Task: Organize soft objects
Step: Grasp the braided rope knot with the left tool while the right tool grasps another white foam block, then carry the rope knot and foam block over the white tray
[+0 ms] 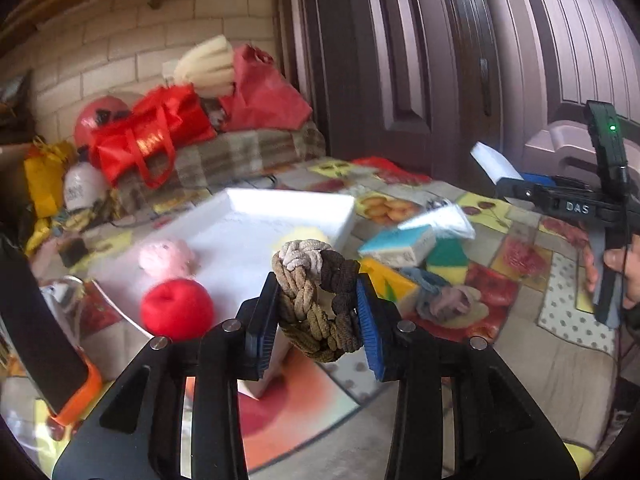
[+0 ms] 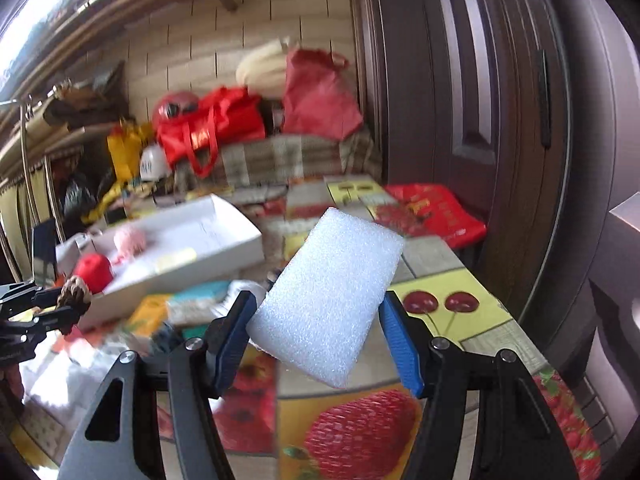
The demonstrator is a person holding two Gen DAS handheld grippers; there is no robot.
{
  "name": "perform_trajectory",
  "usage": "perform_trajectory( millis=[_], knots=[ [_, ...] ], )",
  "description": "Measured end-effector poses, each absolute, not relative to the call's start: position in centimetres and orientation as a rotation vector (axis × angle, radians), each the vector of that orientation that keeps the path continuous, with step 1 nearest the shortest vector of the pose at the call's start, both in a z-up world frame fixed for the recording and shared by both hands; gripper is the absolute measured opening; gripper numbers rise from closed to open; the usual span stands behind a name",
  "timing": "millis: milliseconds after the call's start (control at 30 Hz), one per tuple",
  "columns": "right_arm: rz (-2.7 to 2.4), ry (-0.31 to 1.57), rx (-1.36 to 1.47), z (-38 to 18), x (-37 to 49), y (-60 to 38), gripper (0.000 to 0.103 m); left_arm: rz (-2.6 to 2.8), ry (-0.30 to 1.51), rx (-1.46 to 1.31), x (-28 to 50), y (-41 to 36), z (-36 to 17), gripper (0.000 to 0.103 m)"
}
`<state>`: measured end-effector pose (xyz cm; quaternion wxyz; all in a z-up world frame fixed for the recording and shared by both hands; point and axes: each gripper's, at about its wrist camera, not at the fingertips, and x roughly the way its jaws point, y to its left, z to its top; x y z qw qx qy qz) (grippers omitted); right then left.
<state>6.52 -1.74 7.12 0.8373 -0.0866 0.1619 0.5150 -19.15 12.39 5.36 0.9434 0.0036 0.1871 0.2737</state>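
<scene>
My left gripper (image 1: 318, 300) is shut on a braided scrunchie (image 1: 316, 300) in beige, olive and dark brown, held above the table. My right gripper (image 2: 316, 312) is shut on a white foam block (image 2: 328, 300), tilted and lifted off the table; the same gripper (image 1: 496, 168) and block (image 1: 494, 164) show at the right of the left wrist view. A white box (image 1: 256, 236) lies ahead with a red yarn ball (image 1: 176, 308) and a pink yarn ball (image 1: 166, 258) in it. Sponges (image 1: 400, 246) and a grey-pink scrunchie (image 1: 444, 300) lie on the table to the right of the box.
The table wears a fruit-patterned cloth (image 2: 352, 432). Red bags (image 1: 152, 136), a yellow bag (image 1: 44, 176) and a plaid blanket (image 1: 248, 152) pile up behind against a brick wall. A dark wooden door (image 1: 440, 60) stands at the back right. A phone in an orange case (image 1: 48, 360) sits at the left.
</scene>
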Motion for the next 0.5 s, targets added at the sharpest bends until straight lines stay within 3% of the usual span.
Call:
perform_trajectory(
  millis=[500],
  knots=[
    [1.254,0.355,-0.257,6.4,-0.6,5.3,0.064,0.756,0.309,-0.057,-20.0,18.5,5.5,0.036]
  ],
)
